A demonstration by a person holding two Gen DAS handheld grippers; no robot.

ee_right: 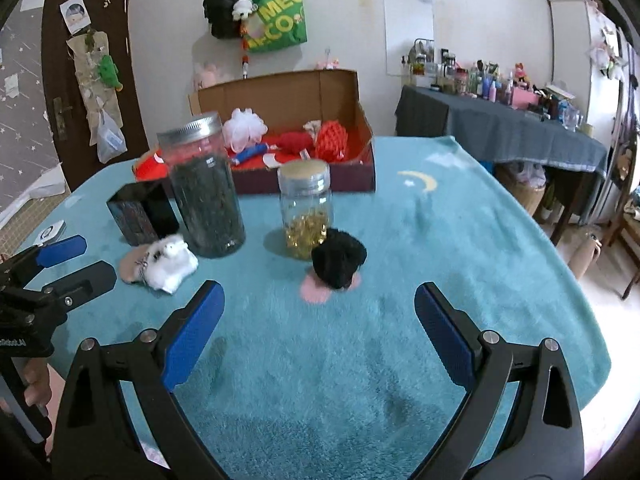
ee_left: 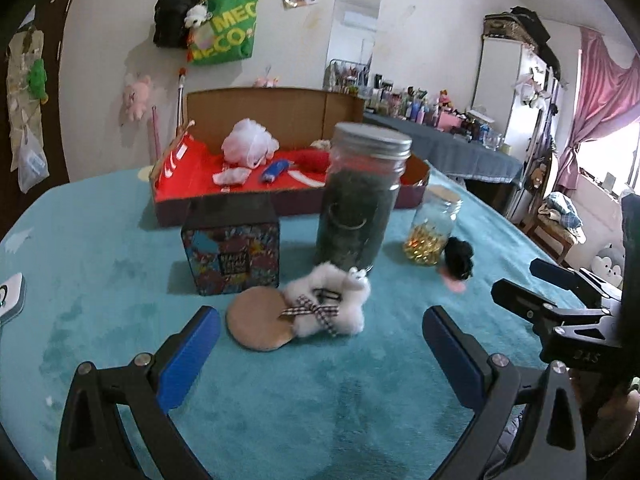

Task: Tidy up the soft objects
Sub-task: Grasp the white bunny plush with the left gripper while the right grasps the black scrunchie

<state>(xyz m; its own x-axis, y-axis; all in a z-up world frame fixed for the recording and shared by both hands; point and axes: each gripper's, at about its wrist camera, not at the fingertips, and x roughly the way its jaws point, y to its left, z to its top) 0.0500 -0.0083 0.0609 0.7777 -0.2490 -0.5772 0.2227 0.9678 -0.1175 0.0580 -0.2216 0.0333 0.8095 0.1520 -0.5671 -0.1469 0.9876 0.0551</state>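
Observation:
A white fluffy toy (ee_left: 340,304) with a checked ribbon lies on the teal cloth, resting against a round tan puff (ee_left: 256,324). My left gripper (ee_left: 320,344) is open just in front of them, empty. A black fuzzy toy (ee_right: 338,258) with pink parts lies ahead of my right gripper (ee_right: 320,320), which is open and empty. The white toy (ee_right: 170,262) also shows in the right wrist view. A cardboard box (ee_left: 280,200) with red lining holds a white mesh puff (ee_left: 248,144), a blue item and red soft things.
A tall jar of dark leaves (ee_left: 360,200), a small jar of gold capsules (ee_left: 430,228) and a patterned tin (ee_left: 232,258) stand between the toys and the box. A white device (ee_left: 10,296) lies at the left edge. A cluttered side table (ee_right: 500,120) stands beyond.

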